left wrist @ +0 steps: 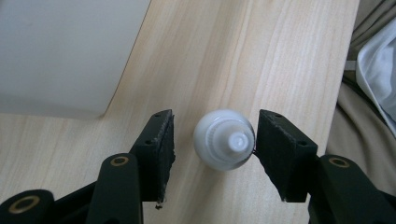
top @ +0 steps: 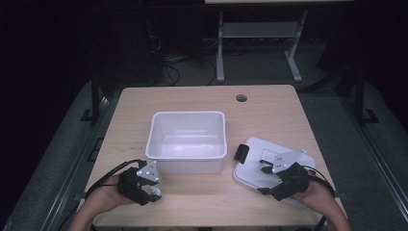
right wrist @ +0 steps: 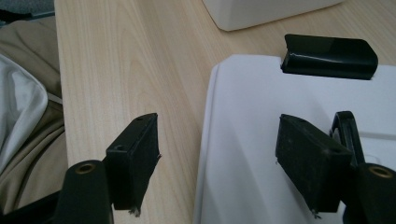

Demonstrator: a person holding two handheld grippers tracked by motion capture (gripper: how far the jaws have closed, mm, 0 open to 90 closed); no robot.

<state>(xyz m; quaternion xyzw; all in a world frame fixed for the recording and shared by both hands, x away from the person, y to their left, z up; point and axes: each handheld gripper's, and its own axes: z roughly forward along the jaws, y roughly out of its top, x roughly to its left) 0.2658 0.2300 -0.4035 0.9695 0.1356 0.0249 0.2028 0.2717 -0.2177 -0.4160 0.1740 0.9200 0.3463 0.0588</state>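
A small white bottle [left wrist: 224, 140] stands upright on the wooden table [top: 269, 110], seen from above with its cap toward the camera. My left gripper [left wrist: 215, 144] is open around it: the right pad touches its side and the left pad stands a little apart. In the high view this gripper [top: 148, 188] and the bottle [top: 156, 194] are near the table's front left. My right gripper [right wrist: 217, 154] is open astride the edge of a white lid [right wrist: 261, 116], with one jaw over the wood and the other over the lid. The lid [top: 255, 149] lies flat at the front right.
An empty white bin [top: 186, 118] stands mid-table, just beyond the left gripper. The lid carries a black latch [right wrist: 329, 56] at its far end. A cable hole [top: 241, 97] sits near the table's far edge. The person's clothing [left wrist: 369, 84] hangs by the front edge.
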